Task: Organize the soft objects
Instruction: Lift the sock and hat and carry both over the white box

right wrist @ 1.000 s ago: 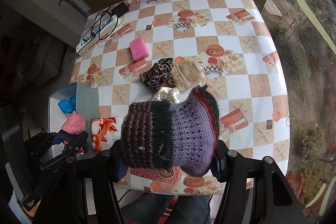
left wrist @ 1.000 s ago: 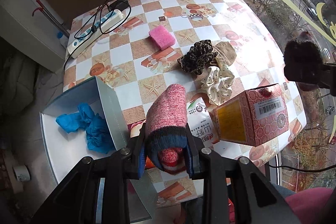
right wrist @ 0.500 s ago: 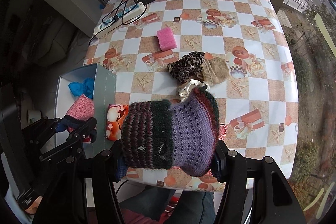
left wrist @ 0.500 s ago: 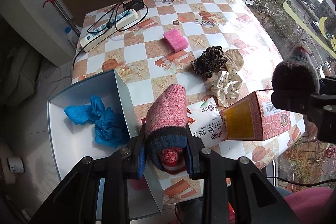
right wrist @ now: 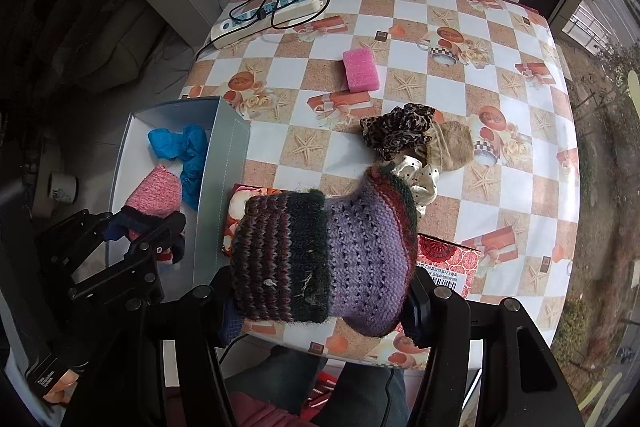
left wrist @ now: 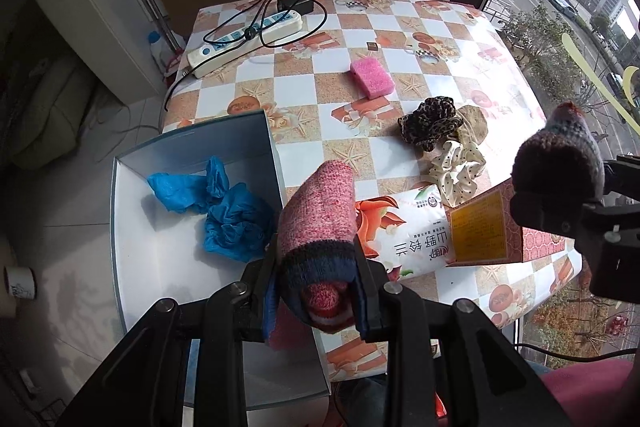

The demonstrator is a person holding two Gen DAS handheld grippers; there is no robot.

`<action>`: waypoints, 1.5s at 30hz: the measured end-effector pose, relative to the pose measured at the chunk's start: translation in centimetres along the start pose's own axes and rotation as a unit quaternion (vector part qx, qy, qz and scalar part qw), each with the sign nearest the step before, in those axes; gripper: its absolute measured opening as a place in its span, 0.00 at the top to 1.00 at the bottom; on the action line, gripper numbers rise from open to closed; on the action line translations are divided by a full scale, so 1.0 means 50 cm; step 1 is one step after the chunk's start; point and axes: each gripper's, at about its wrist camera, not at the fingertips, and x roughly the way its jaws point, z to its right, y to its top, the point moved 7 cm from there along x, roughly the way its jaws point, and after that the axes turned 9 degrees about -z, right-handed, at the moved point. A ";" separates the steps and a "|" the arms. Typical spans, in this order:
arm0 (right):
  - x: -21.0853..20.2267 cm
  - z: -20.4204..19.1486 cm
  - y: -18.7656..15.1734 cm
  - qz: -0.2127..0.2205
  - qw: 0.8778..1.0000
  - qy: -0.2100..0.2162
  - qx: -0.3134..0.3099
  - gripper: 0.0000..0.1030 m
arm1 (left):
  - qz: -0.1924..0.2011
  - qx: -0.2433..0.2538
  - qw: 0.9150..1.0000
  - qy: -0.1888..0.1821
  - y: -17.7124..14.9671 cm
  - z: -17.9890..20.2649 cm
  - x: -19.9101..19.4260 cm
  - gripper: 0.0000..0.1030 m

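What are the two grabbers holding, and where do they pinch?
The left gripper pinches the pink sock at its dark cuff. The right gripper pinches the purple sock across its middle.

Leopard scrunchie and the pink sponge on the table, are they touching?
Apart. The right wrist view shows bare checkered cloth between the pink sponge and the leopard scrunchie; the left wrist view shows the same gap.

Knitted wool socks (left wrist: 318, 215), glossy plastic tablecloth (left wrist: 304, 67)

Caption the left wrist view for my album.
Left claw holding a pink sock beside a box of blue gloves.
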 end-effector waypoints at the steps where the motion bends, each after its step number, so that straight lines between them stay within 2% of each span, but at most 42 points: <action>1: 0.002 -0.008 0.000 -0.002 1.000 -0.001 -0.005 0.40 | 0.000 -0.005 1.000 0.000 -0.003 -0.006 0.000 0.68; 18: 0.027 -0.091 0.003 -0.023 0.998 -0.016 -0.064 0.40 | 0.001 -0.052 0.999 -0.006 -0.031 -0.077 0.008 0.68; 45: 0.050 -0.174 0.003 -0.036 0.993 -0.026 -0.114 0.40 | -0.001 -0.105 0.994 -0.008 -0.074 -0.154 0.016 0.68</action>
